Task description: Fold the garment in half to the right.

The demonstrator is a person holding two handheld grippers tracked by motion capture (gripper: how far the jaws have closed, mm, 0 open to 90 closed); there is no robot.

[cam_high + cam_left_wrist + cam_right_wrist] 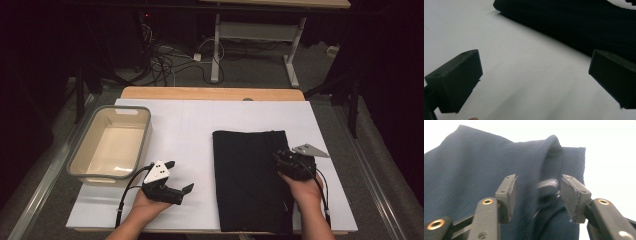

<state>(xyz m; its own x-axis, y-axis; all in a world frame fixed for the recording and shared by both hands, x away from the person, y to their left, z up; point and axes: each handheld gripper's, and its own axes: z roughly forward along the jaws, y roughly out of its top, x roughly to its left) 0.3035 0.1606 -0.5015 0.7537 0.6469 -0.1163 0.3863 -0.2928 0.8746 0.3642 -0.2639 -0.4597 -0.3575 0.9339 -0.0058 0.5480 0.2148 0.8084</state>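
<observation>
High view puts the folded dark cloth [250, 175] on the right half of the white desk [190, 130], with the right gripper [280, 159] over its right edge; right gripper view shows those fingers [507, 192] apart, a raised fold of fabric between them, unpinched; the left gripper [180, 176] rests left of the cloth, fingers wide apart over bare desk; a grey tub [80, 165] sits far left.

We see an empty beige tub [111, 145] with a grey rim at nine o'clock on the white table [185, 130], tangled cables [165, 60] on the floor at twelve.
</observation>
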